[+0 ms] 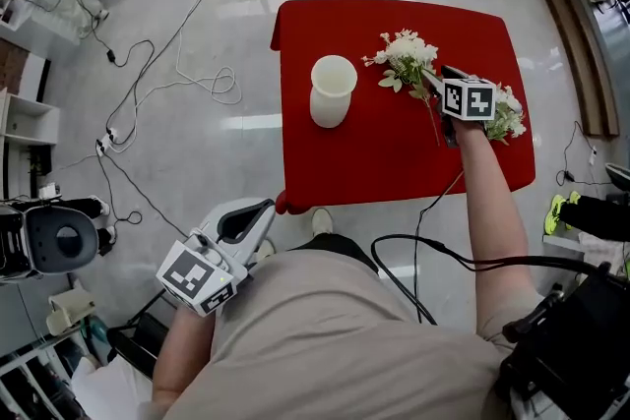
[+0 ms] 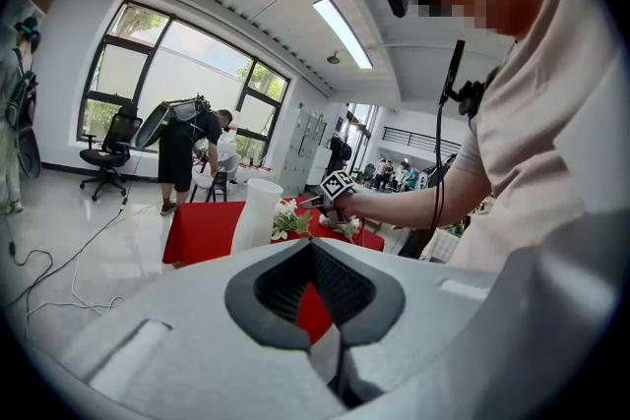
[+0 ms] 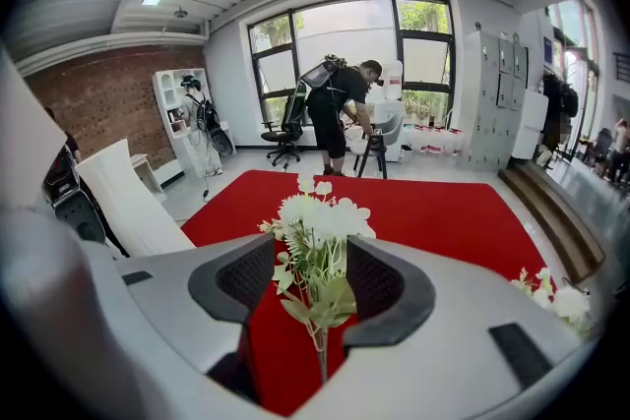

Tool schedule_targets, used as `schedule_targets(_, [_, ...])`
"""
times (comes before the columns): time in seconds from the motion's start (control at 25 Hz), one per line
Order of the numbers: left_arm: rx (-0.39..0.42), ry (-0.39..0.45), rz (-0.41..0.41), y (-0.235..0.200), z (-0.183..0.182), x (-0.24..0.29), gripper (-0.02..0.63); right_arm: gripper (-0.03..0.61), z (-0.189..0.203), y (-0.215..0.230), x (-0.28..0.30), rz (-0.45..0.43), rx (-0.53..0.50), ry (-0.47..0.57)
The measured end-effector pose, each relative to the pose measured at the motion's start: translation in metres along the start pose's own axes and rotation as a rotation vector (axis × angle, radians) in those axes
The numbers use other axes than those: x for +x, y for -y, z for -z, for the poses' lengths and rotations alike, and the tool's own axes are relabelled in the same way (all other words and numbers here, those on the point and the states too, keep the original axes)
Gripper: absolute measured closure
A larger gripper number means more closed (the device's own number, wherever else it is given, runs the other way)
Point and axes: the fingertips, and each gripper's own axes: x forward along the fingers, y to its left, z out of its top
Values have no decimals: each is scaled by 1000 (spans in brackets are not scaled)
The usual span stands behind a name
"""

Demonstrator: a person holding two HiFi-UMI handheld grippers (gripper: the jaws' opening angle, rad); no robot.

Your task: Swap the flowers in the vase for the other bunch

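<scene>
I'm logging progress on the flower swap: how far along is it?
Done: the vase stands empty on the red table. In hand: the right gripper grips one flower bunch. Left: a bunch has to go into the vase; the other bunch lies near the table's right edge.

Head view overhead; other two low; red table (image 1: 374, 157) shared.
</scene>
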Motion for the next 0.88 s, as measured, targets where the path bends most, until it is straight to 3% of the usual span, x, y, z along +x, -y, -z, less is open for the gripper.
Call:
schedule_targets(0.44, [-10, -32, -14, -4, -2, 20, 607, 302, 0, 7, 56, -51, -37, -166])
schedule_targets(0.88, [-27, -47, -44, -18, 2, 21, 607, 337, 21, 18, 99, -99, 45, -287])
